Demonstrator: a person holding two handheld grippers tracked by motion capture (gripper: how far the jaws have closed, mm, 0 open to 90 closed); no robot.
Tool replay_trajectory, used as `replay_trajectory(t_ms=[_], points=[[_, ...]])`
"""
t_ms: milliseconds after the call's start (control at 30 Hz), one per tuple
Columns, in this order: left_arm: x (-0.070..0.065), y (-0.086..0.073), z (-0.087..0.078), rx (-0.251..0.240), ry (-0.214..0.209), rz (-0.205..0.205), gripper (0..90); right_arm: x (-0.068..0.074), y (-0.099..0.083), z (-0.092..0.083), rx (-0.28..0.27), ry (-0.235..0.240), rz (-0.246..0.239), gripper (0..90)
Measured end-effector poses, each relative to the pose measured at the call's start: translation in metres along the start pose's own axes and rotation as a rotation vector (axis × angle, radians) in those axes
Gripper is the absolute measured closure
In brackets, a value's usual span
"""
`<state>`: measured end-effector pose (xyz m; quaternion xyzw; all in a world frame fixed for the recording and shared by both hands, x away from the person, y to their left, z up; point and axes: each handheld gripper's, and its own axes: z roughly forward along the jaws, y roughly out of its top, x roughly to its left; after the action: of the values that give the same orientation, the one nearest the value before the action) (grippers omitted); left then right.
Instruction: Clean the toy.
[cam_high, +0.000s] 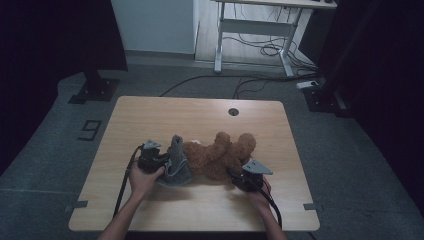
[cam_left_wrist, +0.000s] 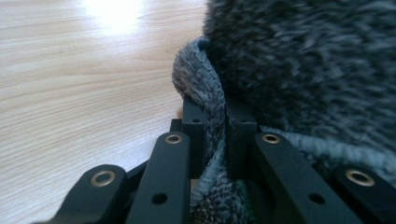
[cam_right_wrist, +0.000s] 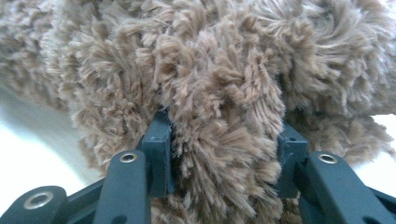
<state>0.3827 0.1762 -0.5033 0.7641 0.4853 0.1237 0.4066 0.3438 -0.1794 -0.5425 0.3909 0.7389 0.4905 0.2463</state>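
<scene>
A brown plush teddy bear (cam_high: 222, 152) lies on its side in the middle of the wooden table (cam_high: 150, 115). A grey knitted garment (cam_high: 177, 162) sits over its left end. My left gripper (cam_high: 162, 161) is shut on the ribbed edge of the grey knit (cam_left_wrist: 212, 126), which is pinched between the two black pads. My right gripper (cam_high: 235, 175) is shut on a thick limb of the bear (cam_right_wrist: 219, 135), with brown fur bulging between and around the fingers (cam_right_wrist: 156, 149). Both hands rest low at the table's front half.
Bare table runs to the left of the knit (cam_left_wrist: 70, 93) and along the front edge. A cable hole (cam_high: 233, 111) lies at the table's back. Beyond stand a desk frame (cam_high: 255, 30) with floor cables and dark stands at both sides.
</scene>
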Motion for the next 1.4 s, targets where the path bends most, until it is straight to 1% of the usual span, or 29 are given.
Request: replay_trajectory(t_ms=[100,167,267,367,433,467,500,533,600,667,700,733,767,800,833,867,933,967,1000,1033,1100,1133,1167,1200,1267,1333,1400], points=[[0.003,0.006,0.010,-0.010,0.008,-0.020,80.9,-0.004,0.006,0.008,0.007,-0.029,-0.013,52.7],[0.005,0.009,0.015,-0.016,0.010,-0.041,80.9,-0.010,0.010,0.015,0.007,-0.041,-0.001,52.8],[0.006,0.013,0.019,-0.011,0.021,-0.033,80.9,-0.018,0.018,0.025,0.021,-0.054,0.001,52.6],[0.010,0.019,0.012,-0.020,0.016,-0.036,80.6,-0.025,0.022,0.028,0.034,-0.049,-0.008,52.2],[0.011,0.026,0.001,-0.055,0.012,-0.044,79.9,-0.026,0.021,0.028,0.029,-0.039,-0.011,52.1],[0.009,0.032,-0.006,-0.091,0.004,-0.047,79.8,-0.026,0.020,0.028,0.025,-0.038,-0.013,52.1],[0.007,0.036,-0.010,-0.109,-0.005,-0.045,79.7,-0.025,0.019,0.026,0.022,-0.039,-0.022,52.1],[0.002,0.045,-0.016,-0.129,-0.015,-0.029,79.7,-0.025,0.018,0.026,0.019,-0.038,-0.030,52.0],[-0.008,0.058,-0.019,-0.153,-0.033,-0.005,79.6,-0.023,0.015,0.023,0.013,-0.036,-0.042,51.8],[-0.020,0.075,-0.017,-0.157,-0.062,0.022,79.5,-0.022,0.012,0.020,0.009,-0.026,-0.046,51.1],[-0.028,0.082,-0.014,-0.161,-0.068,0.030,79.3,-0.022,0.011,0.019,0.010,-0.023,-0.048,50.5],[-0.034,0.089,-0.009,-0.153,-0.076,0.047,79.3,-0.021,0.010,0.018,0.011,-0.022,-0.050,50.3],[-0.042,0.094,-0.001,-0.142,-0.090,0.052,79.3,-0.020,0.009,0.016,0.009,-0.023,-0.051,50.3],[-0.046,0.096,0.004,-0.132,-0.100,0.053,79.3,-0.019,0.007,0.014,0.009,-0.024,-0.056,50.3],[-0.050,0.098,0.011,-0.111,-0.107,0.058,79.3,-0.018,0.006,0.013,0.010,-0.023,-0.056,50.3],[-0.053,0.097,0.019,-0.079,-0.107,0.065,79.3,-0.017,0.005,0.011,0.009,-0.021,-0.057,50.0],[-0.056,0.092,0.033,-0.024,-0.074,0.085,78.9,-0.017,0.001,0.008,0.010,-0.011,-0.058,48.9],[-0.054,0.088,0.036,-0.018,-0.074,0.080,79.0,-0.017,0.000,0.005,0.010,-0.001,-0.060,47.9],[-0.051,0.084,0.035,-0.023,-0.087,0.063,79.2,-0.017,-0.001,0.003,0.009,0.005,-0.060,46.7],[-0.048,0.081,0.033,-0.025,-0.108,0.046,79.4,-0.017,-0.002,0.001,0.014,0.008,-0.057,44.9],[-0.047,0.075,0.028,-0.026,-0.115,0.051,79.9,-0.017,-0.003,-0.003,0.049,0.002,-0.034,38.7],[-0.049,0.071,0.025,-0.031,-0.114,0.053,79.9,-0.017,-0.003,-0.005,0.063,0.003,-0.023,36.9],[-0.050,0.066,0.023,-0.040,-0.116,0.054,80.0,-0.018,-0.003,-0.009,0.075,0.003,-0.002,34.7],[-0.051,0.061,0.020,-0.049,-0.123,0.057,80.0,-0.019,-0.003,-0.013,0.073,0.006,0.024,32.8],[-0.052,0.049,0.015,-0.076,-0.142,0.053,80.0,-0.022,-0.003,-0.026,0.050,0.011,0.083,29.5],[-0.052,0.039,0.010,-0.100,-0.175,0.033,80.1,-0.025,0.001,-0.040,-0.002,0.000,0.135,24.9],[-0.053,0.029,0.005,-0.112,-0.215,0.019,80.1,-0.028,0.006,-0.050,-0.033,-0.004,0.173,21.0]])
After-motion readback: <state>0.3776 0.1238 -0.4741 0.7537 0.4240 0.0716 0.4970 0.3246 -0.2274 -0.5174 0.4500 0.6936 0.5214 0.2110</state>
